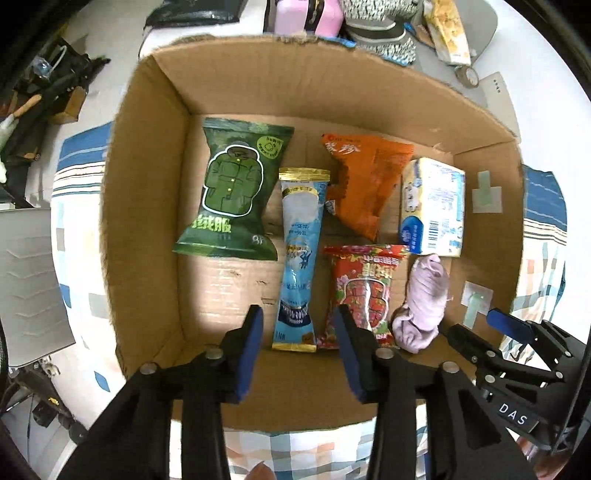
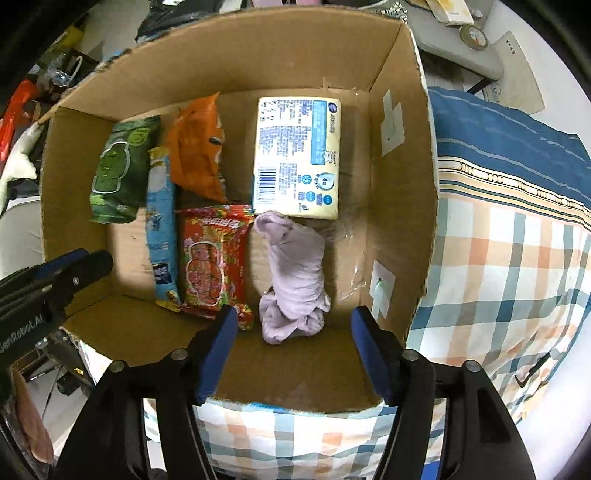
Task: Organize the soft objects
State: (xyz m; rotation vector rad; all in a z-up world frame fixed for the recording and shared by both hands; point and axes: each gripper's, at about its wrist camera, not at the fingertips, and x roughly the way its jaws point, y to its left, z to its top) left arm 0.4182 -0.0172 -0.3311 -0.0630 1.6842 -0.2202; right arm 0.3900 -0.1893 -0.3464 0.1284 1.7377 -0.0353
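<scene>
An open cardboard box (image 1: 155,122) (image 2: 402,122) holds several soft items. A green packet (image 1: 232,192) (image 2: 118,173) lies at the left, a long blue pouch (image 1: 301,254) (image 2: 160,229) beside it, and an orange bag (image 1: 364,184) (image 2: 197,155) behind. A red floral packet (image 1: 364,291) (image 2: 212,258), a tissue pack (image 1: 432,206) (image 2: 299,155) and a lilac rolled cloth (image 1: 423,299) (image 2: 295,280) fill the right side. My left gripper (image 1: 301,354) is open above the blue pouch's near end. My right gripper (image 2: 291,354) is open over the box's near wall, nothing between its fingers.
The box rests on a checked and striped bedcover (image 2: 509,236) (image 1: 74,192). Clutter lies behind the box: a pink case (image 1: 308,14), a tape roll (image 2: 472,37), grey boards. A grey panel (image 1: 26,280) stands at the left. The other gripper (image 1: 517,354) (image 2: 55,280) shows in each view.
</scene>
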